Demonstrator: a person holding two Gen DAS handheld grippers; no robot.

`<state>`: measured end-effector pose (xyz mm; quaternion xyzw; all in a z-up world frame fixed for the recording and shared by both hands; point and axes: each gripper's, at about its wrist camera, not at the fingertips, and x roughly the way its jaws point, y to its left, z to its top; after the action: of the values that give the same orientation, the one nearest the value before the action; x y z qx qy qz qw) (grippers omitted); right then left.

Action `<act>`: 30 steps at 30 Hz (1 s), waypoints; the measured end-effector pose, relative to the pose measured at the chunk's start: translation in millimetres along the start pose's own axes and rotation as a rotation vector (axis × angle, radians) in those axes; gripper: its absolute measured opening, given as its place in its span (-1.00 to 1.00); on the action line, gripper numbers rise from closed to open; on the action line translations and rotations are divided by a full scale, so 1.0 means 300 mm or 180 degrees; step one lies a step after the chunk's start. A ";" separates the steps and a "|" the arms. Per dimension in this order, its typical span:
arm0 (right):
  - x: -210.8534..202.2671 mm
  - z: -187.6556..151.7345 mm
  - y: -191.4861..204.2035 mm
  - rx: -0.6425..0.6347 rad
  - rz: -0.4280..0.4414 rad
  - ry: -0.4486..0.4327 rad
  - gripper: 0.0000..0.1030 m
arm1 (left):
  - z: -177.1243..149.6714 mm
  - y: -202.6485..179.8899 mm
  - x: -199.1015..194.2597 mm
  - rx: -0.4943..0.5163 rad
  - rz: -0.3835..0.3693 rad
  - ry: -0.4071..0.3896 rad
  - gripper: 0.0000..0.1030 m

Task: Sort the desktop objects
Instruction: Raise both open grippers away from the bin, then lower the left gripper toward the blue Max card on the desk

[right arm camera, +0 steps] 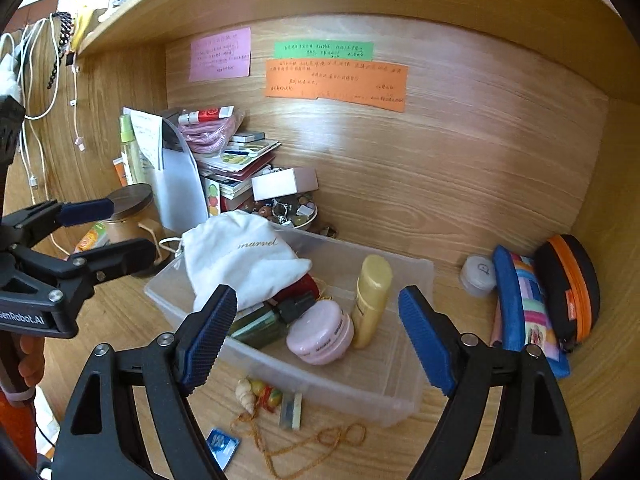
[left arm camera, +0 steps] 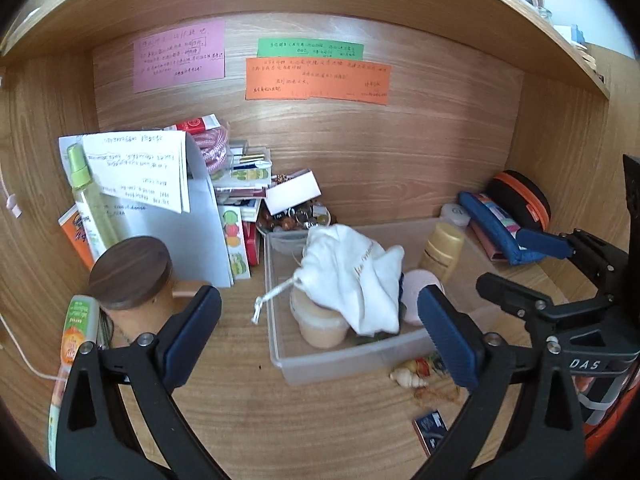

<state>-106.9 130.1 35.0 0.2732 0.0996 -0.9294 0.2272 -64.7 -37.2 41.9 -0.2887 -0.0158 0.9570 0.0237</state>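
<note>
Tools hang above the worktop (right arm camera: 460, 248), left tool (left arm camera: 320, 312) and right tool (right arm camera: 318, 320) both spread apart, empty. Clear bin (right arm camera: 404, 396) holds white pouch (right arm camera: 240, 256), pink case (right arm camera: 320, 334), yellow bottle (right arm camera: 372, 300); shell charm (right arm camera: 246, 394) lies just before the bin.

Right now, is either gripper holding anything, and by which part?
Nothing is held. The left gripper and right gripper are both open and empty above the clear bin.
</note>
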 end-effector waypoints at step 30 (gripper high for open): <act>-0.125 -0.285 -0.093 0.0422 -0.0213 0.0093 0.58 | -0.356 -0.244 0.072 0.0356 -0.0270 0.0731 0.94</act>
<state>-52.6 194.8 -13.5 0.2977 0.0502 -0.9370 0.1760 -20.9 38.8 -55.7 -0.3936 0.0282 0.9152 0.0820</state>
